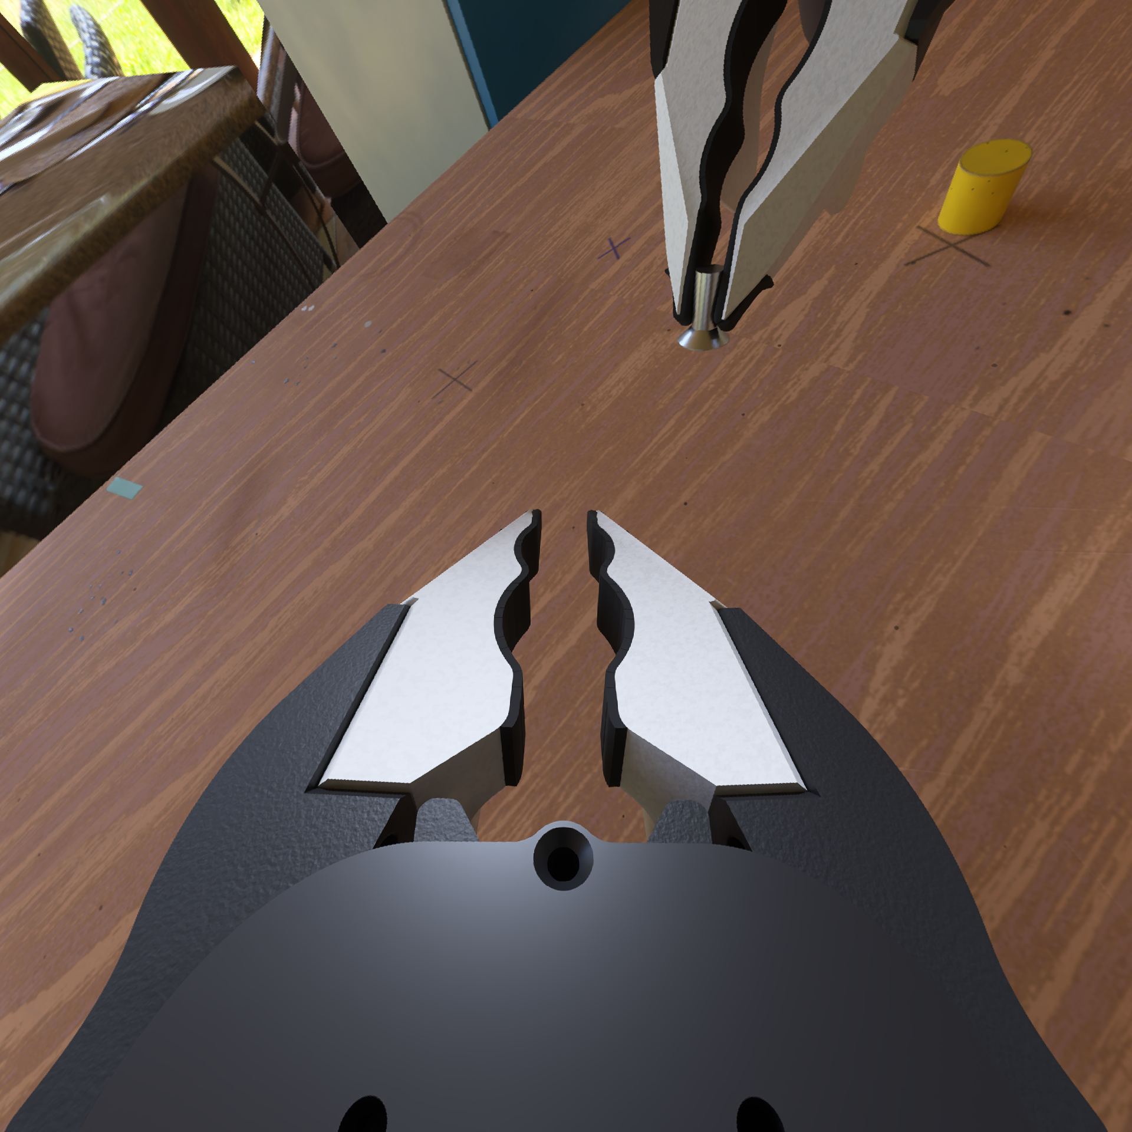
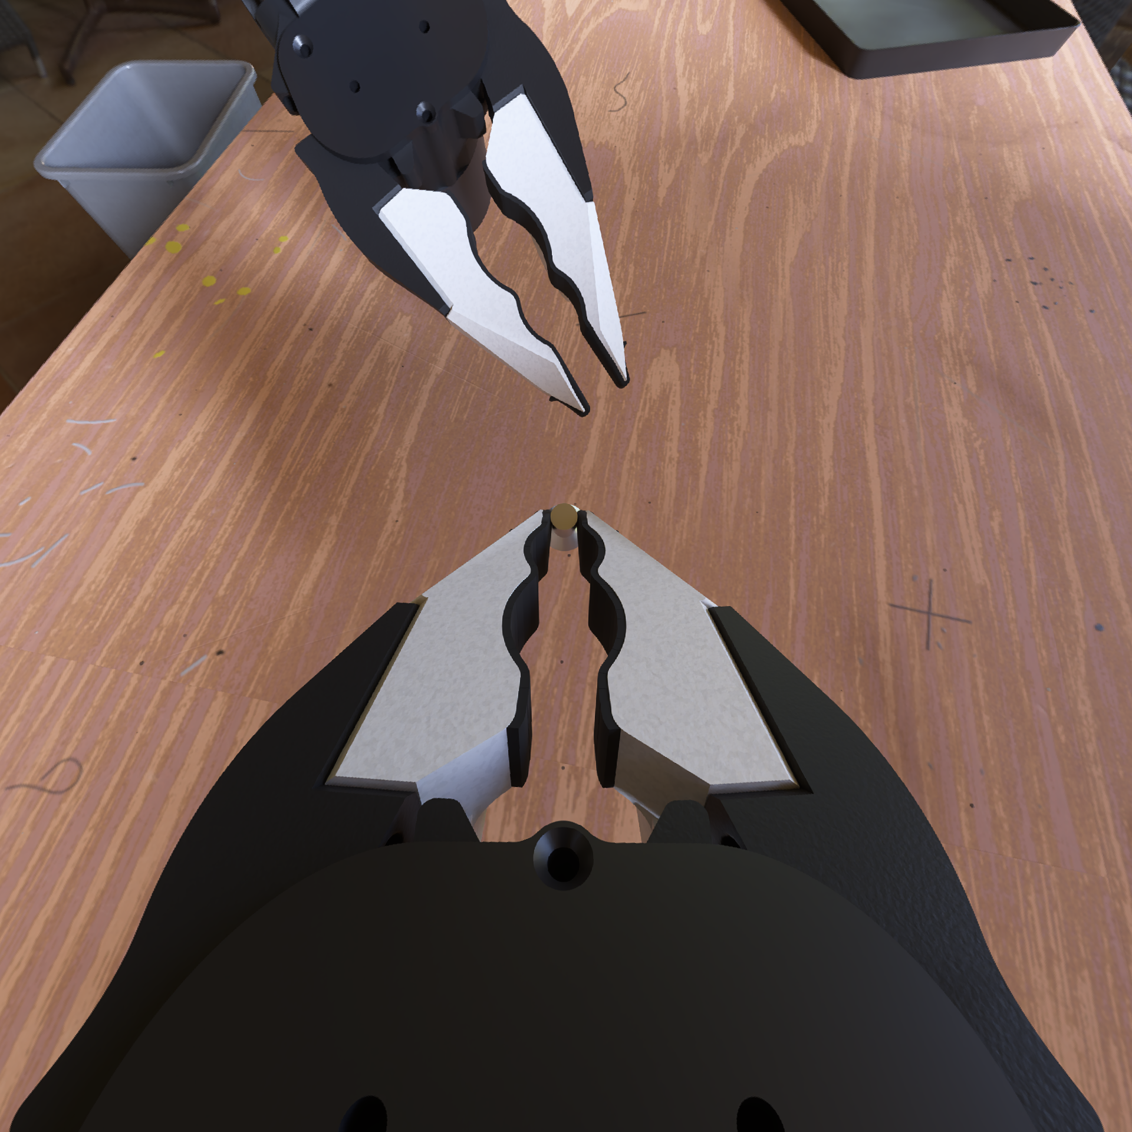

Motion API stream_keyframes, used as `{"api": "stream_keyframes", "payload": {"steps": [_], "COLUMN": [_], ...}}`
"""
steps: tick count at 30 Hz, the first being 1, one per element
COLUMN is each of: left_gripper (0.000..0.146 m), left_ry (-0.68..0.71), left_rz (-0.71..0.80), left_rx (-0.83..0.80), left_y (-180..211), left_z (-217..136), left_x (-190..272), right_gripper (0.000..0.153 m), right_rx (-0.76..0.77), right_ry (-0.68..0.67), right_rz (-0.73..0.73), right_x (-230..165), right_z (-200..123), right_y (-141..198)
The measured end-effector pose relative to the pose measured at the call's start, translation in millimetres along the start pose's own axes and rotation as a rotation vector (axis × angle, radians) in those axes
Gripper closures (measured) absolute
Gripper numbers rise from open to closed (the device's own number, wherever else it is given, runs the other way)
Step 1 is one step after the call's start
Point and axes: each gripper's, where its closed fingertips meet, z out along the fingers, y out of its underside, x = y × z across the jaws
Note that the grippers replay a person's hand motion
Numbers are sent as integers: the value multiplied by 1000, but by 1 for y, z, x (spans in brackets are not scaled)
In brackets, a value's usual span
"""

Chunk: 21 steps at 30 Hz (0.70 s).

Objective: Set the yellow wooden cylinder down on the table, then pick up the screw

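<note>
In the left wrist view, the left gripper [image 1: 563, 520] fills the lower centre above the table [image 1: 796, 551]. The right gripper [image 1: 704, 306] comes down at upper centre, the screw [image 1: 704, 312] upright between its tips, head on the table. The cylinder [image 1: 983, 187] stands at upper right, well apart. In the right wrist view, a bin [image 2: 147, 141] sits beyond the table's edge at upper left, a tray [image 2: 931, 37] on the table at upper right.

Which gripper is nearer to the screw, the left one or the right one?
Right. The right gripper is shut on the screw, which stands head down on the table. The left gripper is apart from it, holding nothing.
</note>
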Motion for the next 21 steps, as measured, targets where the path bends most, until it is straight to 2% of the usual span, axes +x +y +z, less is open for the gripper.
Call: {"api": "stream_keyframes", "payload": {"steps": [6,13,21], "left_gripper": [130,128,127], "left_ry": [-3,-11,106], "left_rz": [2,22,52], "left_rx": [7,17,-5], "left_y": [-2,-18,-50], "left_z": [0,2,19], "left_x": [-1,-6,11], "right_gripper": [145,145,145], "right_rx": [-10,27,-33], "right_ry": [18,107,225], "right_rz": [-12,-64,-206], "right_x": [4,19,26], "right_z": [-6,-33,-54], "right_y": [2,1,10]}}
